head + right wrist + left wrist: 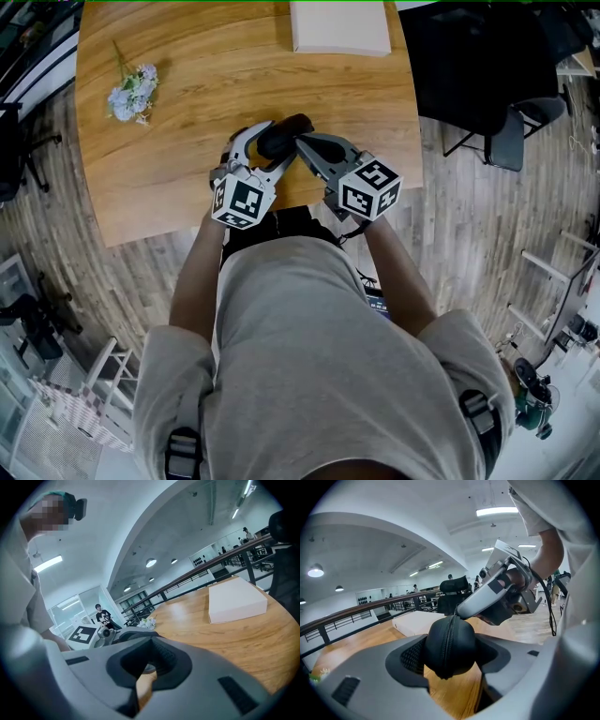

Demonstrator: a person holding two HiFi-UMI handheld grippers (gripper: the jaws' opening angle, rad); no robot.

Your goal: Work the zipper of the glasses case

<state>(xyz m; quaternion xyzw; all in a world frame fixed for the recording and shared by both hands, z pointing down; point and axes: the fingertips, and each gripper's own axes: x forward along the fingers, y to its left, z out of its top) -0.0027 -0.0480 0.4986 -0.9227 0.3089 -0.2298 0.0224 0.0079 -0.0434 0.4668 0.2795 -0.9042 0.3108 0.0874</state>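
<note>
Clamping the black glasses case (450,646) across its width, my left gripper (270,148) has its jaws spread wide and pressing both sides, holding the case above the near edge of the wooden table (169,187). My right gripper (461,613) is pinched tight, its tip touching the zipper line (449,634) on top; I cannot tell whether it holds the pull.

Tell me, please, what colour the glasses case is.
Glasses case: black, best in the left gripper view.
</note>
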